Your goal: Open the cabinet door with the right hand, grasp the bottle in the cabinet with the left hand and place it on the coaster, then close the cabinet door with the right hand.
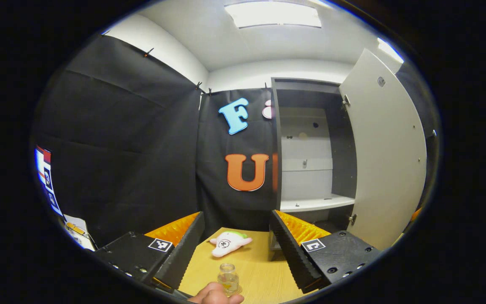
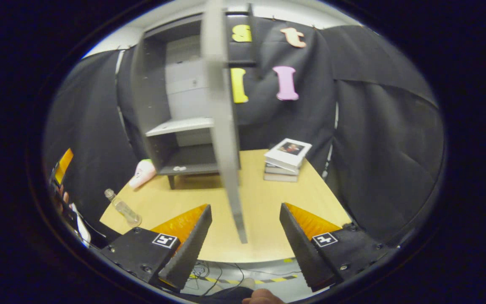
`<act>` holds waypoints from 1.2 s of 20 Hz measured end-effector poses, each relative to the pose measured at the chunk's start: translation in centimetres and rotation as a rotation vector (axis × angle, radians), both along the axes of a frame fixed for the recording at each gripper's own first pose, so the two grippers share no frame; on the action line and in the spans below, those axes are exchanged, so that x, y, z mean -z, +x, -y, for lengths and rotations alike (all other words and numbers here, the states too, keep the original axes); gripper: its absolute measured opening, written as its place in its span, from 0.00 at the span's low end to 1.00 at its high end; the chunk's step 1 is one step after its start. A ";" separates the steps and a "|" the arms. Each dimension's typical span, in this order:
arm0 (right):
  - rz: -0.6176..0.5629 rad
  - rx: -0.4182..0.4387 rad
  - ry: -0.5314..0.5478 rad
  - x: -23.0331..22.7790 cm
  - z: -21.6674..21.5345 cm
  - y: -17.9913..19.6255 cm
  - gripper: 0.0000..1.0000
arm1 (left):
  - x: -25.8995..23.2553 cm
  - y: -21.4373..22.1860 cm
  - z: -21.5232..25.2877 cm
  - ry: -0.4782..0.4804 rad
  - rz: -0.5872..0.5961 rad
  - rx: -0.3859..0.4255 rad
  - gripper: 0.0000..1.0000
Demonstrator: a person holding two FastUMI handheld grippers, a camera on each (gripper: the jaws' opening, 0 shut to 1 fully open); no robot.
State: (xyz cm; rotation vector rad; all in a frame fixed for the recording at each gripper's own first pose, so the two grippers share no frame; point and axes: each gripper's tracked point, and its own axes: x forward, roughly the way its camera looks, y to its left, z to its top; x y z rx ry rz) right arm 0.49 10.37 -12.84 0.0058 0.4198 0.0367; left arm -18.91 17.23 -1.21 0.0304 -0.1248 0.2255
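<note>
Left gripper view: the left gripper hangs above the table with its jaws wide and nothing between them.
Right gripper view: the right gripper has its jaws wide, with the edge of the cabinet door standing between the fingers, farther off; whether they touch it I cannot tell.
Table: a light wooden table set in a booth walled with black cloth.
Cabinet: a grey cabinet stands at the back of the table, door swung open, its shelf bare.
Bottle: a clear bottle stands upright on the table near its front left edge, well apart from the cabinet; in the left gripper view a hand shows just beside it.
Coaster: hidden or too small to tell.
Other things: a plush toy lies by the cabinet's left foot; a stack of books sits to the cabinet's right.
Room: white ceiling with a lit panel; cables on the floor.
</note>
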 end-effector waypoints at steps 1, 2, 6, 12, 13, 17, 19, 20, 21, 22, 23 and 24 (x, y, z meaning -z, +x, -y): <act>0.014 -0.038 -0.046 -0.2 -1.0 0.0 0.99 | -0.2 0.0 0.4 0.005 -0.004 0.007 0.95; 0.020 -0.039 -0.077 0.0 -1.0 -0.2 1.00 | -0.1 -0.1 0.6 0.008 -0.014 0.006 0.95; 0.092 0.025 0.072 -2.9 0.5 0.2 1.00 | -0.3 -0.7 2.6 -0.018 -0.018 0.061 0.95; 0.370 0.138 -0.026 -14.0 7.3 -2.1 1.00 | 1.7 0.6 6.6 -0.053 -0.095 0.172 0.95; 0.384 0.154 -0.074 -14.8 8.1 -2.5 1.00 | 1.3 0.9 7.2 -0.055 -0.086 0.190 0.95; 0.372 0.110 -0.057 -14.4 7.1 0.1 1.00 | 1.3 1.7 8.4 -0.059 -0.089 0.224 0.95; 0.382 0.125 -0.073 -14.7 7.1 0.1 0.94 | 1.4 1.5 8.7 -0.068 -0.097 0.233 0.95; 0.391 0.123 -0.096 -14.9 6.9 -0.1 0.98 | 1.3 1.2 8.5 -0.064 -0.096 0.226 0.95; 0.407 0.117 -0.111 -15.0 6.0 -0.4 0.97 | 1.3 0.8 8.2 -0.059 -0.098 0.218 0.95; 0.421 0.095 -0.128 -14.9 4.6 -0.5 0.93 | 1.7 0.7 8.1 -0.058 -0.105 0.214 0.95; 0.432 0.064 -0.146 -15.0 3.2 -0.5 0.97 | 2.0 0.5 7.9 -0.060 -0.118 0.209 0.95; 0.438 0.034 -0.154 -14.8 2.0 -0.4 0.94 | 2.4 0.3 7.6 -0.061 -0.131 0.203 0.95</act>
